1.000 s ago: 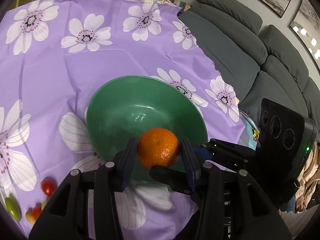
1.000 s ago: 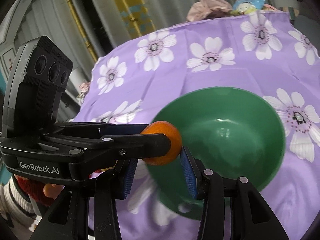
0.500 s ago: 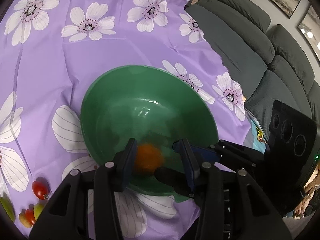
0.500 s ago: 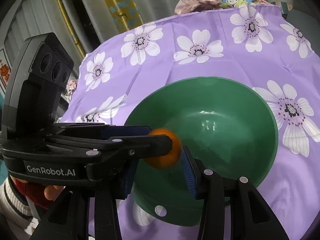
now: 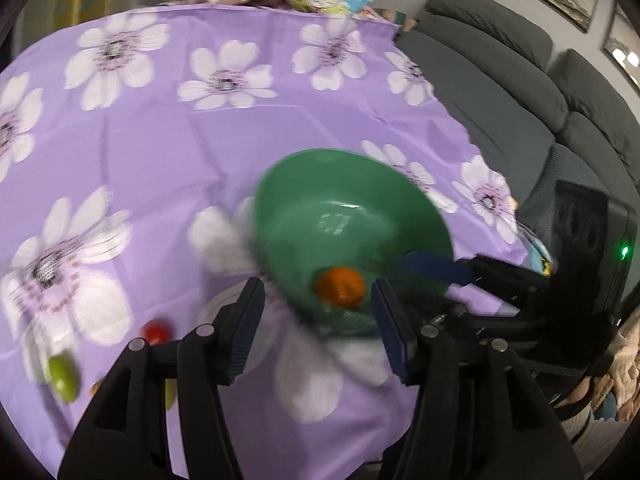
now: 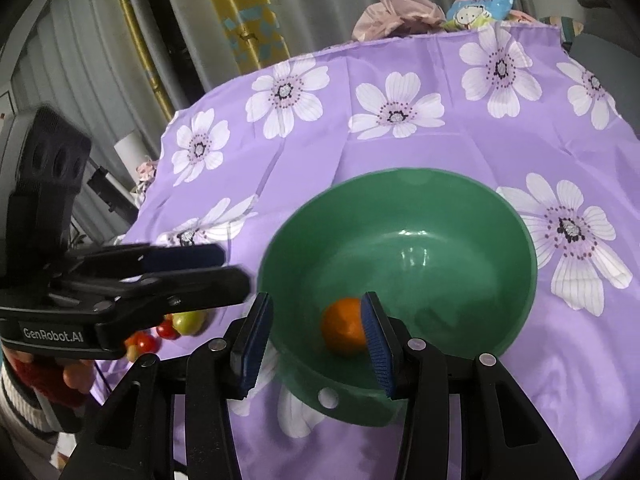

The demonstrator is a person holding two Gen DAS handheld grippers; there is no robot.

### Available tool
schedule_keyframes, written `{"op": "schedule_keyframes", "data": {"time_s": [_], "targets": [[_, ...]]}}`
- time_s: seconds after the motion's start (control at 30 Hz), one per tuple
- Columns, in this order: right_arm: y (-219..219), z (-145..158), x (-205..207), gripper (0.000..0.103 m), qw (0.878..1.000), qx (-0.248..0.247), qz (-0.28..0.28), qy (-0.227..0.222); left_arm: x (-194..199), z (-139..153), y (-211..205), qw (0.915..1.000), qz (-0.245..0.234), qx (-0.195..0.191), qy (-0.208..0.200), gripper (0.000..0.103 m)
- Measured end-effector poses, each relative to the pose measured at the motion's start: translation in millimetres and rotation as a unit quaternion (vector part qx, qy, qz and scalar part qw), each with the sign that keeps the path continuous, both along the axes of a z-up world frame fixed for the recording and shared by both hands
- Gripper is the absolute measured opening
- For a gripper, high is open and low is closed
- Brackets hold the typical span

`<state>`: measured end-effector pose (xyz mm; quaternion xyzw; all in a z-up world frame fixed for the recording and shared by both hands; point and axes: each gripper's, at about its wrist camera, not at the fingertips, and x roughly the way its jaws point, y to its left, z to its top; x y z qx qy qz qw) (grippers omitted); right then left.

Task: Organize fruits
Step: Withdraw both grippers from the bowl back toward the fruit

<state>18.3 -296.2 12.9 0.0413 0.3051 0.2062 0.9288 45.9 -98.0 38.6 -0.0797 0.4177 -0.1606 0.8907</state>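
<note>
Both tools frame the scene from the near edge: the left tool [image 5: 318, 322] has just been opening, its blue-padded jaws now spread with nothing pressed between them, while the right tool [image 6: 316, 340] straddles the near rim of the bowl with its left finger outside the wall and its right finger inside; whether its pads press on the rim cannot be told. Under everything lies the surface, draped in a purple cloth [image 5: 160, 148] printed with white flowers, and to the right of it stands a grey sofa [image 5: 500, 92]. A green bowl [image 6: 460, 216] sits on the near right part of the cloth, tilted toward the left wrist camera in its blurred view. Inside the bowl, against its near wall, rests the orange [image 5: 340, 286], clear of the left tool's pads; in the right wrist view the same orange [image 6: 342, 330] lies just behind that tool's right finger [image 6: 376, 344]. At the far edge of the surface lie a crumpled pinkish bundle [image 6: 400, 12] and a bright cartoon-printed packet [image 6: 480, 4]. To the left of the bowl, near the edge of the cloth, a small cluster of fruit waits: a red tomato [image 5: 157, 330] and a green fruit [image 5: 64, 374], with one or two smaller pieces too blurred to name. A hand in a red and striped sleeve [image 6: 24, 380] holds the left tool's body at the left edge of the right wrist view.
</note>
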Motion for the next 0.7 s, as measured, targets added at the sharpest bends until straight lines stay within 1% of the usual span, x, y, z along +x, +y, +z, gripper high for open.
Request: {"op": "schedule_keyframes", "data": {"time_s": [0.1,0.23,0.33,0.47,0.57,0.7], "targets": [[6.8,5.2,-4.1,0.047,1.0,-0.006,0.005,-0.009,-16.2,0.2,22.7,0.9994,0.033,0.007,-0.003,0.056],[18.6,8.3,-10.1,0.049,1.0,-0.013,0.023,-0.015,-37.7,-3.5,58.5,0.996,0.087,0.021,0.0,0.063],[34.1,7.4,-14.2,0.057,0.999,-0.021,0.043,-0.014,-54.4,-7.8,86.6,0.9923,0.121,0.025,0.008,0.065],[58.0,2.6,-21.9,0.058,0.996,-0.036,0.079,-0.011,-82.3,-16.9,119.5,0.9847,0.17,0.033,0.02,0.066],[75.1,-3.1,-25.6,0.059,0.993,-0.046,0.107,-0.005,-102.6,-25.2,133.9,0.9808,0.19,0.03,0.031,0.066],[94.2,-13.2,-27.5,0.059,0.99,-0.054,0.129,0.013,-123.5,-36.0,142.2,0.9788,0.199,0.032,0.038,0.066]]}}
